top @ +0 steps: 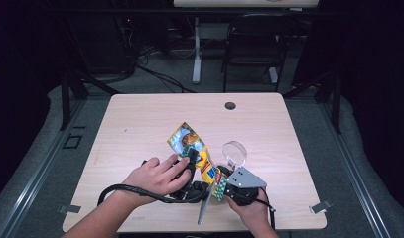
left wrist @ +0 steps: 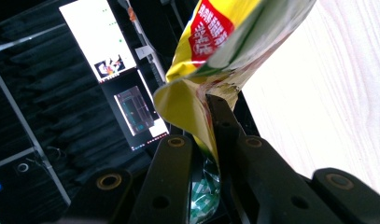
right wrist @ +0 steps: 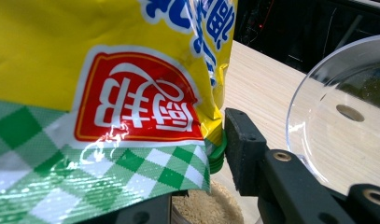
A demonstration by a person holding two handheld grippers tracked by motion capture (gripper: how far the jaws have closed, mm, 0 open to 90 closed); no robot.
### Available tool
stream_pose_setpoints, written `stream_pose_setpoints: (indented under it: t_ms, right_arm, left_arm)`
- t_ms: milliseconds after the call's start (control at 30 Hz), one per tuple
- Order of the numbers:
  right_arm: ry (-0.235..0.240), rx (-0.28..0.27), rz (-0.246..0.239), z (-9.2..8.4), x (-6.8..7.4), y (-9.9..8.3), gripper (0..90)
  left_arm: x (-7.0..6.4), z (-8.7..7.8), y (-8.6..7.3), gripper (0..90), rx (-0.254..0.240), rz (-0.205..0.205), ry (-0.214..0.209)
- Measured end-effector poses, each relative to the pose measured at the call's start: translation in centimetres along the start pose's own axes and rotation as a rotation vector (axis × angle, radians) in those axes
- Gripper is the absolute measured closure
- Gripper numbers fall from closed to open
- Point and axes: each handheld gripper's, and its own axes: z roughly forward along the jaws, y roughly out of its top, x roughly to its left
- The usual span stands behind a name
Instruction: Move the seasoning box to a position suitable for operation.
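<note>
The yellow packet (right wrist: 103,70) bears a red badge with white Chinese characters, seen upside down in the right gripper view; they appear to read 厨邦. Above the badge, blue Chinese characters run along the packet's top edge, cut off and not readable. In the left gripper view the same packet (left wrist: 225,42) shows a red patch with white characters, too skewed to read.

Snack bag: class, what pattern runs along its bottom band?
Green and white checks on the snack bag, clearest in the right gripper view.
</note>
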Motion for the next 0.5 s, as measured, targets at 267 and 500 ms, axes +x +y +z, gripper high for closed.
stream_pose_setpoints:
  t_ms: [267, 500]
  right_arm:
    - [-0.002, -0.002, -0.009, -0.02, 0.05, 0.06, 71.9]
    - [-0.012, 0.0, -0.02, 0.0, 0.14, 0.05, 72.0]
  left_arm:
    - [-0.37, -0.17, -0.4, 87.7, 0.003, -0.047, -0.024]
    - [-1.04, -0.07, -0.8, 87.6, -0.005, -0.092, -0.033]
